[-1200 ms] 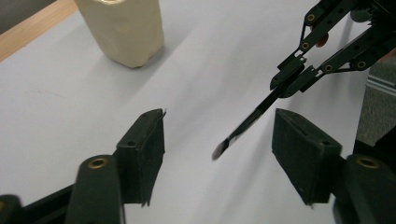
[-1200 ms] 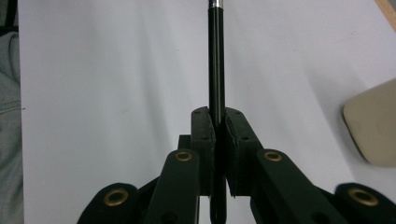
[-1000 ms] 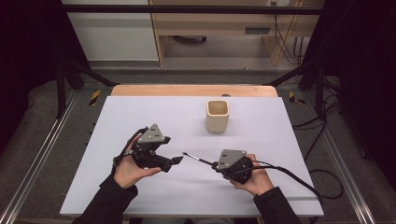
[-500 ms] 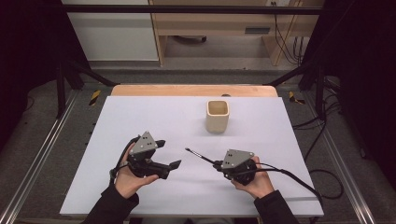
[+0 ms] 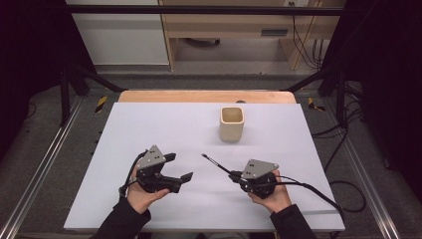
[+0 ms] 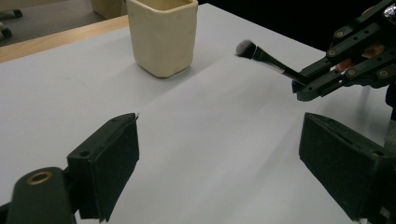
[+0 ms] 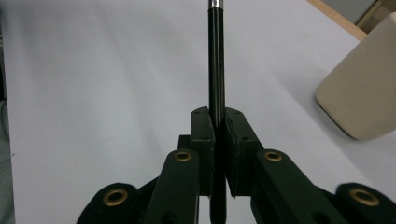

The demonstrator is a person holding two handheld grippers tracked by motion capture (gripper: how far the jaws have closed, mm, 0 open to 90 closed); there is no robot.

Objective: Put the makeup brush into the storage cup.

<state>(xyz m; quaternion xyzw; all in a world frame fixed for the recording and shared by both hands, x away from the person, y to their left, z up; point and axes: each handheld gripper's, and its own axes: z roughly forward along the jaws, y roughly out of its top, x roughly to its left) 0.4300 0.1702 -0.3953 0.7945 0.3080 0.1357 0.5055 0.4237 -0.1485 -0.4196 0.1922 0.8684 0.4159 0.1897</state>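
Near the front edge of the white table (image 5: 149,124), both hands have slid a little toward the person over the last second: the left gripper (image 5: 178,170) has drawn back and to the left, and the right gripper (image 5: 234,175) has shifted slightly right. The brush (image 5: 216,165) has travelled with the right gripper, so its tip now points up and left, off the surface, and sits a bit farther from the cup (image 5: 232,123). That suggests the person is lining the brush up before carrying it to the cup, not setting it down.

The right gripper is clamped on the brush handle, its jaws pressed together around the thin black stick. The left gripper stands released, jaws wide apart with nothing between them.

The brush is slim and black with a silver collar (image 7: 215,3) and a small dark tuft (image 6: 244,47). The cup is cream, squarish, upright and open, well apart at the far right of centre.
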